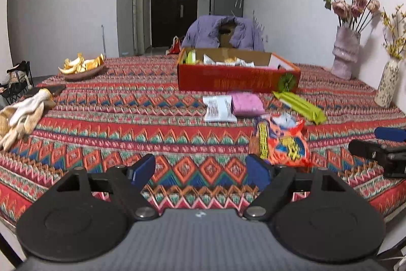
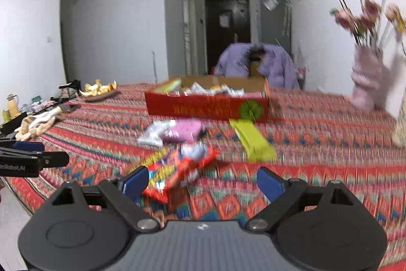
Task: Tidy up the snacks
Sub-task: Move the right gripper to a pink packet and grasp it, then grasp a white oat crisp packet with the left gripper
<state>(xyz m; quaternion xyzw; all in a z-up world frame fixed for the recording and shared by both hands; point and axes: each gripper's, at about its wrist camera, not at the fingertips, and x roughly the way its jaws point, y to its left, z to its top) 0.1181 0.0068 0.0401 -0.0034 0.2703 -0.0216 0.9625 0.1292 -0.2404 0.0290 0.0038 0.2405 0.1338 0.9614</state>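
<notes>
A red cardboard box (image 1: 236, 80) (image 2: 208, 107) holding several snack packs stands on the patterned tablecloth. In front of it lie a white packet (image 1: 218, 108) (image 2: 154, 133), a pink packet (image 1: 247, 103) (image 2: 184, 131), a green packet (image 1: 300, 106) (image 2: 253, 141) and an orange-red snack bag (image 1: 281, 141) (image 2: 177, 169). My left gripper (image 1: 200, 170) is open and empty, just left of and nearer than the orange-red bag. My right gripper (image 2: 203, 182) is open and empty, with the orange-red bag by its left finger (image 2: 134, 182). The right gripper's tip shows at the left wrist view's right edge (image 1: 380, 151).
A dish of orange peels (image 1: 82, 66) (image 2: 100, 90) and a pair of work gloves (image 1: 22, 113) (image 2: 38, 122) lie at the table's left. Two vases with flowers (image 1: 346, 52) (image 2: 365, 80) stand at the right by the wall. A chair with a purple jacket (image 1: 223, 32) stands behind the table.
</notes>
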